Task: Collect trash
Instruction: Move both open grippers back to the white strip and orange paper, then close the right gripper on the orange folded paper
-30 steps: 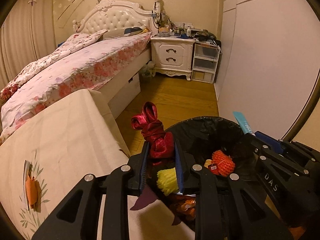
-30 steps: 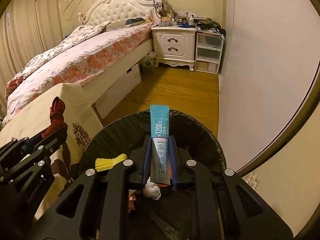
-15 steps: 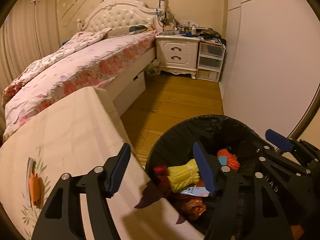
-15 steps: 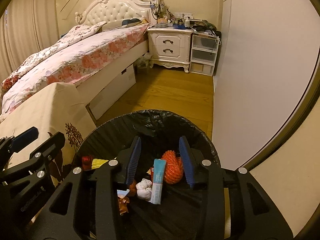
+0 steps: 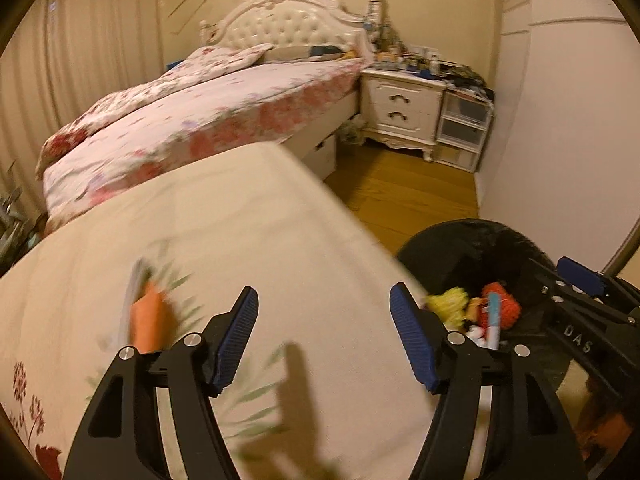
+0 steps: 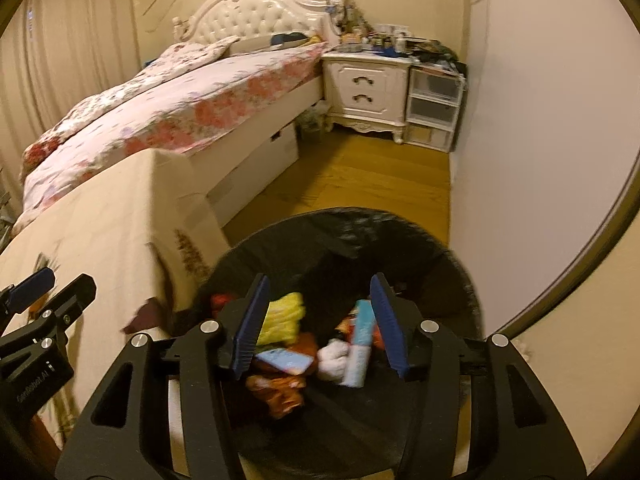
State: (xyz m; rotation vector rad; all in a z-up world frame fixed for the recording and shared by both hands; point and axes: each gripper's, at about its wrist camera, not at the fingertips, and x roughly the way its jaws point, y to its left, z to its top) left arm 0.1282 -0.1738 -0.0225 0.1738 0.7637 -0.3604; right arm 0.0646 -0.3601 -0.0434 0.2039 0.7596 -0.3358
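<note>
Now both tools are released and empty. Nearest, the right gripper (image 6: 318, 320), whose jaws have just been opening, hangs over the black-lined bin (image 6: 452, 264); the blue-and-white tube (image 6: 362, 344) it gripped a second ago lies inside beside the yellow bundle (image 6: 282, 318) and the white wad (image 6: 334, 358). Left of the bin, the left gripper (image 5: 324, 336) has swung over the cream floral cloth (image 5: 240, 232), its red wrapper dropped. Beyond the bin stand the bed (image 6: 192, 104) and nightstand (image 6: 366, 88).

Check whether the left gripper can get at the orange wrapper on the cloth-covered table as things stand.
Probably yes: the left gripper is open and empty over the cloth-covered table, and the orange wrapper lies uncovered just beside it, nothing between.
</note>
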